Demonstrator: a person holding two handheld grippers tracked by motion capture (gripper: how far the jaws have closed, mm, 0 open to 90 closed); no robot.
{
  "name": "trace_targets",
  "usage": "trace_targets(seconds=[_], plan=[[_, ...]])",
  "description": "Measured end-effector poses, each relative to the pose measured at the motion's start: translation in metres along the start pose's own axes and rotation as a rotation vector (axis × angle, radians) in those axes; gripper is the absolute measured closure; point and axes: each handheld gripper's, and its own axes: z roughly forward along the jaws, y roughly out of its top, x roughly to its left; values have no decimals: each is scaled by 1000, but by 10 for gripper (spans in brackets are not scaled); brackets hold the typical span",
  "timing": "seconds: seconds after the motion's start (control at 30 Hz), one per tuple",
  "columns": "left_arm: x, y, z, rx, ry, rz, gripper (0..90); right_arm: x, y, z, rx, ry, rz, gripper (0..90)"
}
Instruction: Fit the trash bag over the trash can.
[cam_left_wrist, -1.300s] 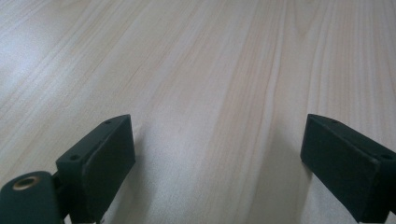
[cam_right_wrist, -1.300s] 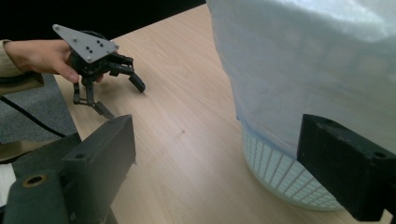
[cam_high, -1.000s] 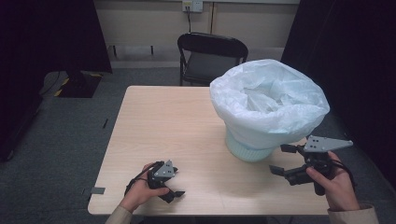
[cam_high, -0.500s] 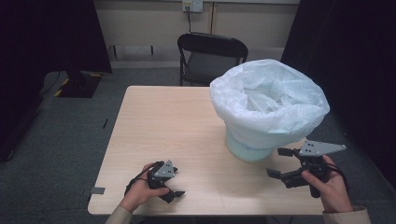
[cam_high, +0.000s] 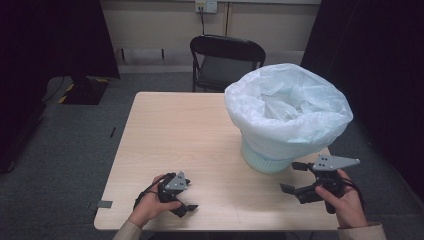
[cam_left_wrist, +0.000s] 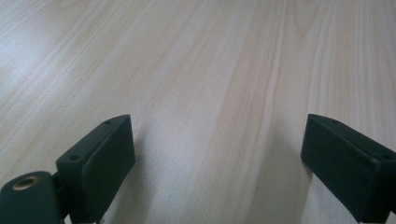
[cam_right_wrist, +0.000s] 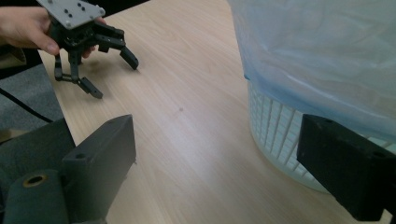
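The right gripper (cam_high: 296, 178) hovers spread near the worktop's (cam_high: 190, 135) right front corner, just beside the lined basket (cam_high: 286, 117); the left gripper (cam_high: 186, 196), also spread, rests at the front edge.

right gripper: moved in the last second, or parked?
Yes. In the high view the right gripper has drifted down toward the table's near edge and slightly left, away from the basket base. Its jaws stand open, holding nothing.
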Motion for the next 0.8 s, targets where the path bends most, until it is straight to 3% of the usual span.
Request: trace_targets(seconds=[0.8], plan=[[0, 0, 0, 0, 0, 1, 91, -4, -18, 14, 38, -6, -11, 109]])
